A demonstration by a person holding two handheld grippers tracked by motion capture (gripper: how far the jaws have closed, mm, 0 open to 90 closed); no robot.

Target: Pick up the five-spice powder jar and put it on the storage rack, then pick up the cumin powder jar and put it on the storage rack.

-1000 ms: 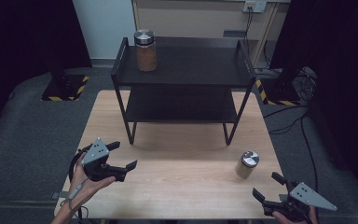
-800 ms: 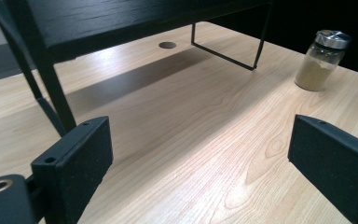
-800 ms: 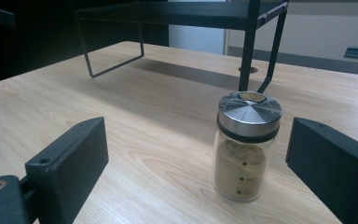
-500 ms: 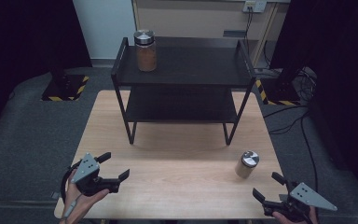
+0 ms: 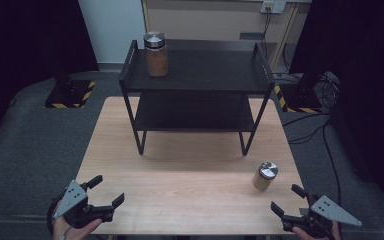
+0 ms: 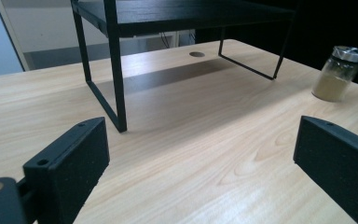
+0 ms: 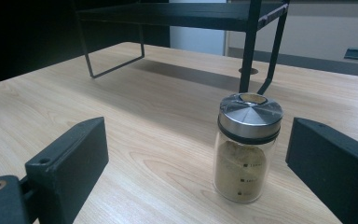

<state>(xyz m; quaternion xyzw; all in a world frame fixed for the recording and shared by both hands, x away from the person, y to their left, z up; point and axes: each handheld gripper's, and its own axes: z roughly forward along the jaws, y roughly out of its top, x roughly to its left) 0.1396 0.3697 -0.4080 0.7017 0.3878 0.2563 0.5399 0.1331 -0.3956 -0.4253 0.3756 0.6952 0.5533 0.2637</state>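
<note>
Left hand-held gripper [image 5: 107, 192]: I am holding it low over the near left corner of the counter [image 5: 190, 200]; its jaws have just been opening, spread with nothing between them.
Right hand-held gripper [image 5: 287, 199]: I am keeping it spread at the near right corner, aimed at the jar for a likely approach.
Small jar [image 5: 265, 175]: standing upright on the counter, near right, just beyond my right jaws and untouched.
Rack [image 5: 198, 75]: standing at the far side, with a taller jar [image 5: 155, 53] on its top shelf, left.
</note>
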